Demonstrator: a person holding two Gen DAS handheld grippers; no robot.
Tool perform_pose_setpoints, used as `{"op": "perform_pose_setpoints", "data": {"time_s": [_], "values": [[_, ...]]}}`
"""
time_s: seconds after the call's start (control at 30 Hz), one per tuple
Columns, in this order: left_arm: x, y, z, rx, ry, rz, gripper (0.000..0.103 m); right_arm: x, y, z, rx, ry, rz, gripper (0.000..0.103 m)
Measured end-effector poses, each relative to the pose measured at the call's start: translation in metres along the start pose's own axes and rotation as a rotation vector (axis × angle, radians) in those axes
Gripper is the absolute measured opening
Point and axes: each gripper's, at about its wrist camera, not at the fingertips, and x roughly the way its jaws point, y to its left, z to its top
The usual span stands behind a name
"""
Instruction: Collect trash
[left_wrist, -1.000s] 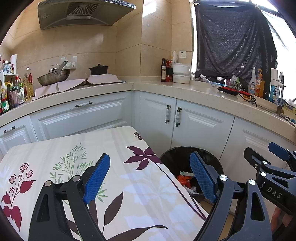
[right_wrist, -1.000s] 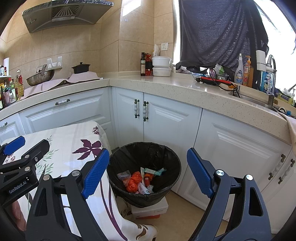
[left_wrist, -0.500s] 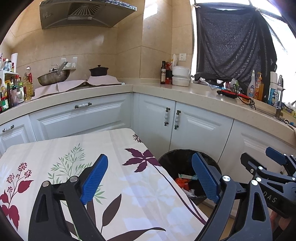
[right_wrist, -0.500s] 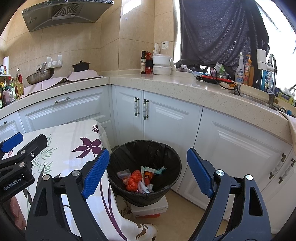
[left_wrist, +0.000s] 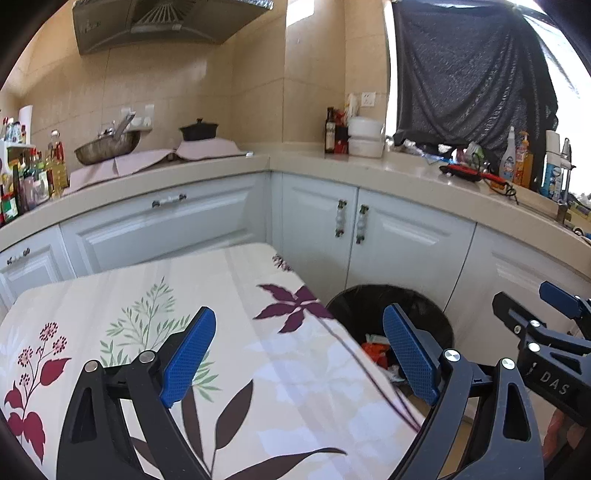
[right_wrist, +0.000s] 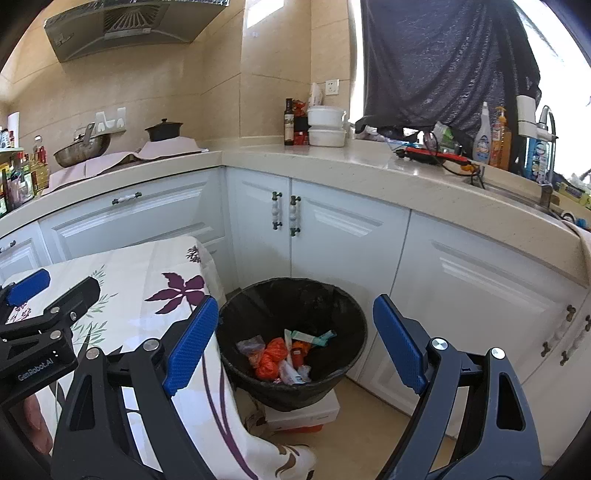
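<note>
A range hood (left_wrist: 170, 22) hangs at eleven o'clock above a metal wok (left_wrist: 107, 146) and a black pot (left_wrist: 198, 130) on the worktop (right_wrist: 332, 162). White cabinets (right_wrist: 332, 229) stand beneath; a dark cloth (right_wrist: 443, 59) hangs at one o'clock.

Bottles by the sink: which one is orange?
The pump-top bottle, right of the white spray bottle; the others there are white or blue.
</note>
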Motion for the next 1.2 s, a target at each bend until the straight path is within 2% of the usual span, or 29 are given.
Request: {"op": "perform_pose_setpoints", "data": {"time_s": [0.1, 0.17, 0.23, 0.4, 0.6, 0.73, 0.9, 1.0, 1.1, 1.13, 1.2], "values": [[0.005, 0.014, -0.004, -0.006, 0.032, 0.032, 0.089, 0.005, 0.01, 0.0, -0.009, 0.013, 0.029, 0.084], [0.01, 0.03, -0.009, -0.025, 0.066, 0.061, 0.089, 0.011, 0.021, 0.001, -0.013, 0.025, 0.069, 0.089], [0.015, 0.05, -0.013, -0.059, 0.098, 0.09, 0.089, 0.018, 0.036, 0.004, -0.025, 0.036, 0.108, 0.09], [0.02, 0.112, -0.027, -0.108, 0.145, 0.229, 0.089, 0.044, 0.09, 0.013, -0.081, 0.079, 0.252, 0.09], [0.031, 0.203, -0.045, -0.193, 0.244, 0.413, 0.089, 0.101, 0.196, 0.032, -0.154, 0.176, 0.457, 0.093], [0.042, 0.263, -0.061, -0.24, 0.34, 0.517, 0.089, 0.148, 0.278, 0.038, -0.197, 0.279, 0.546, 0.094], [0.057, 0.322, -0.08, -0.303, 0.458, 0.592, 0.089, 0.198, 0.381, 0.034, -0.287, 0.366, 0.561, 0.094], [0.055, 0.343, -0.085, -0.373, 0.454, 0.562, 0.092, 0.225, 0.44, 0.021, -0.35, 0.434, 0.558, 0.094], [0.053, 0.352, -0.086, -0.378, 0.453, 0.555, 0.093, 0.248, 0.473, 0.011, -0.346, 0.494, 0.544, 0.094], [0.055, 0.353, -0.086, -0.377, 0.453, 0.551, 0.093, 0.25, 0.48, 0.01, -0.35, 0.482, 0.523, 0.098], [0.054, 0.359, -0.087, -0.393, 0.455, 0.534, 0.096, 0.255, 0.499, 0.01, -0.393, 0.476, 0.474, 0.098]]}}
